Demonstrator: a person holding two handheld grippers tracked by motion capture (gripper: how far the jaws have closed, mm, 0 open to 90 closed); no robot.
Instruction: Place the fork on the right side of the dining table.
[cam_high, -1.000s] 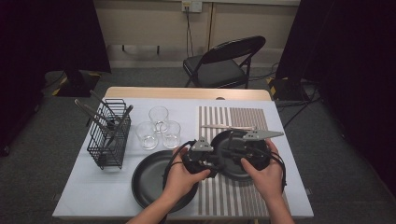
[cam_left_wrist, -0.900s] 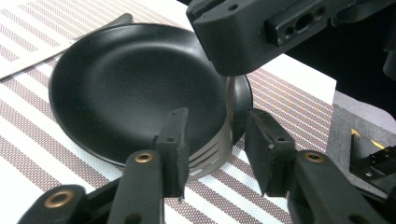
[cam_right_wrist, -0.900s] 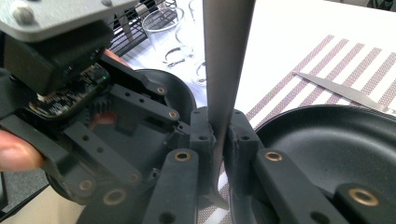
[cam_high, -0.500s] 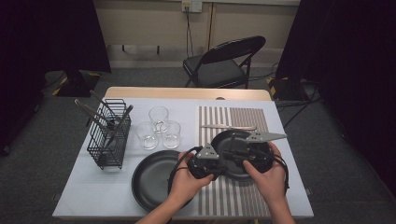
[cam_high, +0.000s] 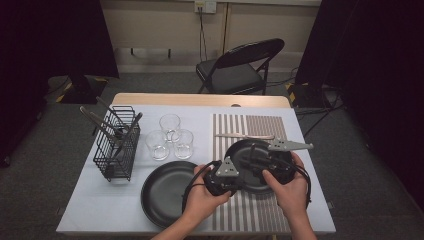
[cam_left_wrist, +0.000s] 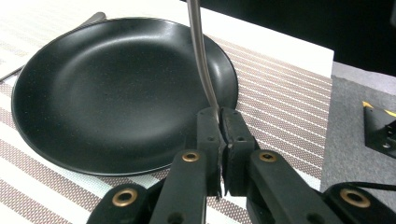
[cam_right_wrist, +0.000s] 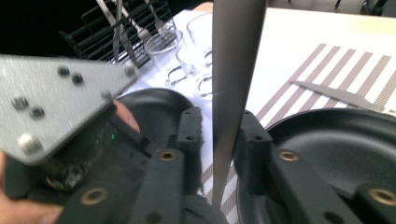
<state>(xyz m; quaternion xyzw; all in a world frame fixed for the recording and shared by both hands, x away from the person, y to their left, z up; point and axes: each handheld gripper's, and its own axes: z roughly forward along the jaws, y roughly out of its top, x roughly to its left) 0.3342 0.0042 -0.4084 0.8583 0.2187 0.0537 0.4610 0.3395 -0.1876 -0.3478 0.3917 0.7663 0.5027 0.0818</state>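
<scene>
Table (cam_high: 115, 215): white top under my forearms; a striped placemat (cam_high: 250, 125) covers its right part.
Large black plate (cam_high: 162, 192): on the white top, left of the placemat, nothing on it.
Smaller black plate (cam_high: 245, 152): on the placemat, between my two grippers; nothing lies on it.
Wire basket (cam_high: 119, 150): black, at the table's left, holding metal cutlery that leans out over its rim; forks show among it in the right gripper view.
Glasses (cam_high: 170, 136): three clear ones clustered just right of the basket, all without contents.
Knife (cam_high: 245, 135): flat on the placemat, just beyond the smaller plate.
Metal utensil (cam_left_wrist: 201, 65): a slim steel handle, standing up over the smaller plate's near rim.
My left gripper (cam_left_wrist: 220, 122): jaws pinched tight on the utensil's lower end.
My right gripper (cam_right_wrist: 219, 135): jaws have just been opening; the utensil's flat handle stands between them, a gap at each side.
Writing: I can read none on any item.
</scene>
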